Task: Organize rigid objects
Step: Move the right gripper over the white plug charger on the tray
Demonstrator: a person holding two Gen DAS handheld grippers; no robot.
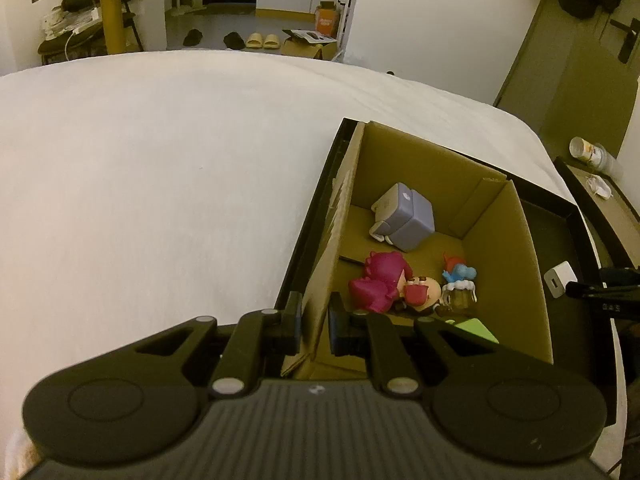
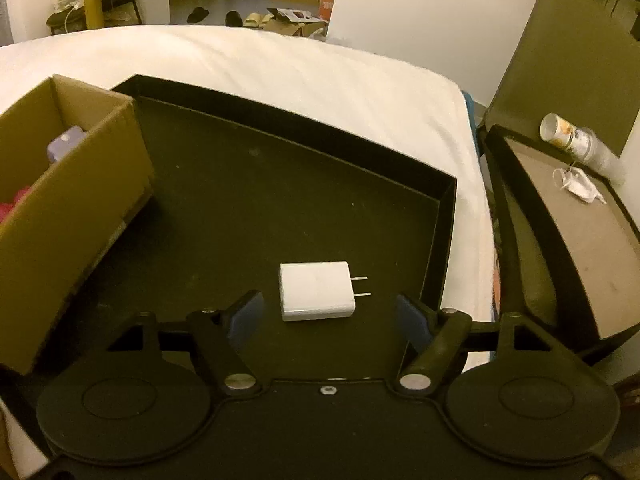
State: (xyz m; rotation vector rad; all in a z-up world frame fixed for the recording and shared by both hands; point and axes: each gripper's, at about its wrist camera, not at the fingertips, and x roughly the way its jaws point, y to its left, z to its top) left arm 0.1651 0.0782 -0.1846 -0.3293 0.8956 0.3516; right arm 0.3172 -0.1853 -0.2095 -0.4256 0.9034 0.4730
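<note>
The left hand-held gripper pinches the near wall of a brown cardboard box, one finger inside and one outside. The box sits in a flat black tray on a white bed. In the box lie a purple cube toy, a pink dinosaur figure and a small blue figure.

The right hand-held gripper is open about halfway and holds nothing. A white charger plug lies flat on the tray floor just ahead of its fingers, metal prongs pointing right, well apart from the box.
</note>
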